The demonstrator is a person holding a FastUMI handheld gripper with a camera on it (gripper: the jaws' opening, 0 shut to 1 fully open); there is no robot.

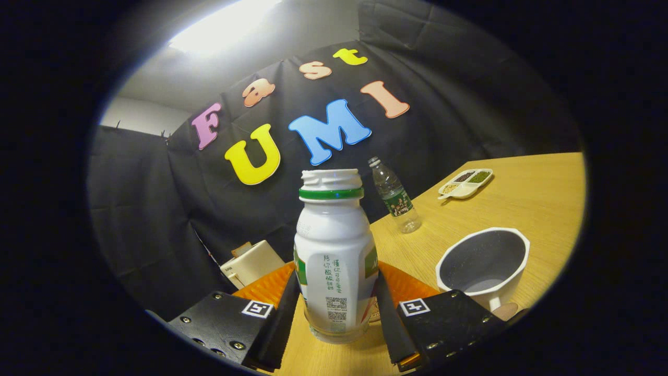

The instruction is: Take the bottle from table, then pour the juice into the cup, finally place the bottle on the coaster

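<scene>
A white juice bottle (334,250) with a green neck ring and no cap stands upright between my fingers. My gripper (338,274) is shut on it, one finger pressed against each side of its lower body. Its base sits at or just above the wooden table (522,203); I cannot tell which. Just behind the bottle lies a ridged orange coaster (266,287), partly hidden by the bottle and fingers. To the right of the fingers stands a white cup (482,261) with a grey inside, a little liquid showing at its bottom.
A clear plastic water bottle (395,196) with a green label stands beyond the juice bottle. Farther back to the right lies a white divided tray (466,184) of grains. A cream boxy object (250,263) sits left of the coaster at the table's edge.
</scene>
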